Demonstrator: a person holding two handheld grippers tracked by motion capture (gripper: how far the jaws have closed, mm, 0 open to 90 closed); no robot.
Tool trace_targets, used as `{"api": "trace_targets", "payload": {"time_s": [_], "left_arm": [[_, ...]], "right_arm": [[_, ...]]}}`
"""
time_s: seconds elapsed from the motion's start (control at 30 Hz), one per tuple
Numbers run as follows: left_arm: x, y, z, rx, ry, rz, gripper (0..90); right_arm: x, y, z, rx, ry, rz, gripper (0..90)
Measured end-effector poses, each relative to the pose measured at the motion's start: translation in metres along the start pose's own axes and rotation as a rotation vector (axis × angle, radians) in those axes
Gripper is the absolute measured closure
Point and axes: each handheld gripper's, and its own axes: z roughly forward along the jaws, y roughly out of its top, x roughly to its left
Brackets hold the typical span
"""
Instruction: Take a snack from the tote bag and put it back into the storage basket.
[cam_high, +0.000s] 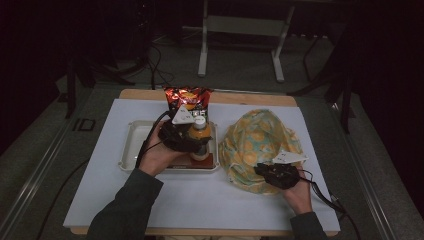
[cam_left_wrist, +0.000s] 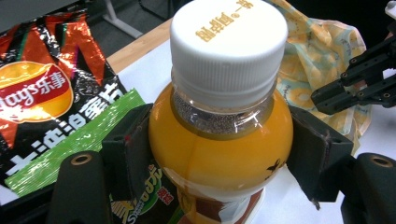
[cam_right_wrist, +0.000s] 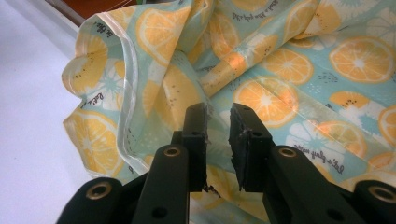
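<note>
A bottle of orange juice (cam_high: 200, 134) with a white cap (cam_left_wrist: 229, 44) stands upright in a white tray (cam_high: 131, 145). My left gripper (cam_high: 198, 142) is shut on the bottle (cam_left_wrist: 219, 140), one jaw on each side of its shoulder. To the right lies a crumpled fabric bag (cam_high: 255, 140) printed with orange slices. My right gripper (cam_high: 272, 172) sits at the bag's near edge. In the right gripper view its jaws (cam_right_wrist: 218, 135) stand almost together, with the bag's fabric (cam_right_wrist: 280, 60) in the narrow gap.
A red and black crisp packet (cam_high: 188, 98) leans at the tray's far edge, close behind the bottle (cam_left_wrist: 46, 93). A flat brown item (cam_high: 204, 161) lies under the bottle in the tray. A white mat (cam_high: 200, 200) covers the table, and a metal frame stands beyond it.
</note>
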Motion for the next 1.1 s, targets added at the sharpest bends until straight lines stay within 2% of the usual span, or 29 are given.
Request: {"api": "trace_targets", "payload": {"time_s": [0.67, 1.1], "left_arm": [[0.016, -0.010, -0.017, -0.011, 0.027, -0.027, 29.4], [0.025, -0.018, -0.028, -0.004, 0.049, -0.024, 29.4]], "right_arm": [[0.000, 0.000, 0.001, 0.001, 0.000, -0.003, 76.3], [0.000, 0.000, 0.000, 0.001, 0.000, -0.001, 76.3]]}}
